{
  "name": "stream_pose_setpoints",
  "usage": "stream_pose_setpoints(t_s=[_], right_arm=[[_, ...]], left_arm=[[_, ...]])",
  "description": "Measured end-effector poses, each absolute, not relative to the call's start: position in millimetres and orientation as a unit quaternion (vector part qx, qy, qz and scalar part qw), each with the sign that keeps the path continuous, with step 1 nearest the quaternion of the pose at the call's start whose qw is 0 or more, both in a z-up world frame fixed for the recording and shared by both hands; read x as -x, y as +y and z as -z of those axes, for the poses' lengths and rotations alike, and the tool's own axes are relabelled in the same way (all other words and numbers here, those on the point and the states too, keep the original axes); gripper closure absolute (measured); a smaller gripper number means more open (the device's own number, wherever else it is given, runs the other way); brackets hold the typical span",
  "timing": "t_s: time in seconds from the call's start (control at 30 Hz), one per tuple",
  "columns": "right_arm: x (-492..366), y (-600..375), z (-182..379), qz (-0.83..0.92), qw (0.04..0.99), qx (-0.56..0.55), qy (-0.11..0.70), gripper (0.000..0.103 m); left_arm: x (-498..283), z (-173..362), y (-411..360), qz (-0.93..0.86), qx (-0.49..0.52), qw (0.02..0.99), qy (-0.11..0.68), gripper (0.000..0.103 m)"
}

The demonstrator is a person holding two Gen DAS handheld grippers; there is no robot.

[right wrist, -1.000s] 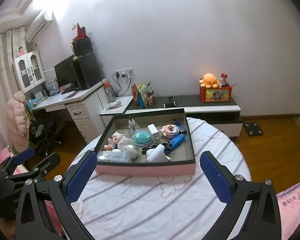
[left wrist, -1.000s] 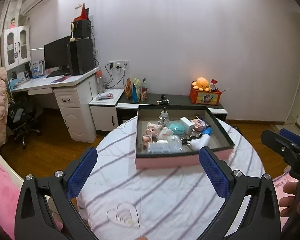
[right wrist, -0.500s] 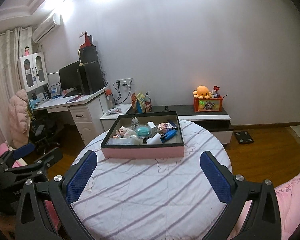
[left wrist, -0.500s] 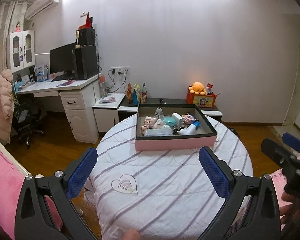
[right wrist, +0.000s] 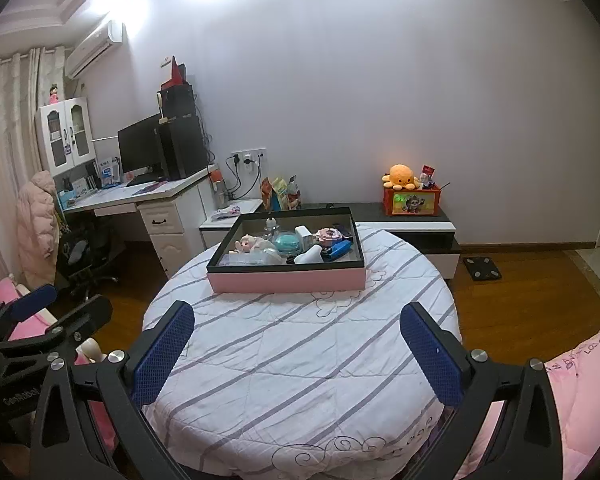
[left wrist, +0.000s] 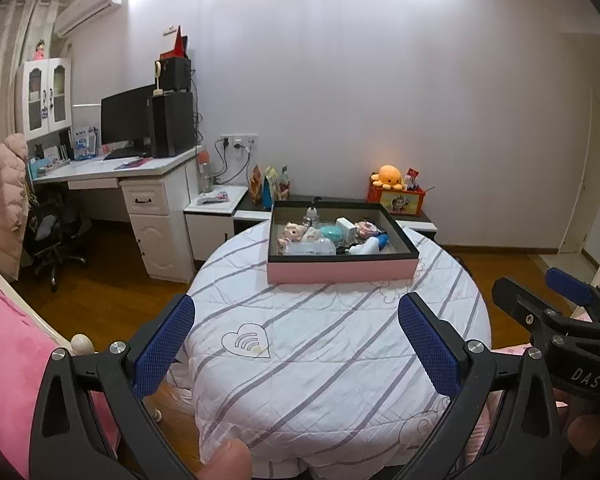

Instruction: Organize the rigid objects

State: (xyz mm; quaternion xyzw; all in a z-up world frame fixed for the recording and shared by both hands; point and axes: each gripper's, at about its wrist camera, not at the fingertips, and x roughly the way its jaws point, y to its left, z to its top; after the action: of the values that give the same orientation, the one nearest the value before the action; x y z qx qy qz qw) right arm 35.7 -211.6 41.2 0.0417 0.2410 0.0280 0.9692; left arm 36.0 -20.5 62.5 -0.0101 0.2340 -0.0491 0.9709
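A pink box with a dark rim (left wrist: 342,272) (right wrist: 288,281) sits at the far side of a round table with a striped white cloth (left wrist: 320,344) (right wrist: 300,344). It holds several small items: a pink doll (left wrist: 294,234), a teal round case (right wrist: 287,242), a white bottle (left wrist: 364,247) and a blue piece (right wrist: 338,249). My left gripper (left wrist: 296,336) is open and empty, well short of the box. My right gripper (right wrist: 298,340) is open and empty too, above the table's near half. Each gripper shows at the edge of the other's view.
A white desk with a monitor (left wrist: 126,120) and an office chair (left wrist: 54,236) stand at the left. A low cabinet (right wrist: 412,224) with an orange octopus toy (right wrist: 400,176) is behind the table. Pink bedding (left wrist: 4,344) lies at the near left and right. The floor is wood.
Both grippers have drawn back from the box and risen; the box looks smaller and farther, and more of the table and room shows. Both stay open.
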Motion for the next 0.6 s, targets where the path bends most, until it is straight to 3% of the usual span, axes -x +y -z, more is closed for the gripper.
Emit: stream_pose_setpoints(t_s=[0.6], right_arm=[[-31.6,-205.0,-42.3,-0.027,0.969,-0.034,0.244,0.000]], left_arm=[[-38.2,-64.2,-17.7,0.047,0.010,0.972,0.230,0.000]])
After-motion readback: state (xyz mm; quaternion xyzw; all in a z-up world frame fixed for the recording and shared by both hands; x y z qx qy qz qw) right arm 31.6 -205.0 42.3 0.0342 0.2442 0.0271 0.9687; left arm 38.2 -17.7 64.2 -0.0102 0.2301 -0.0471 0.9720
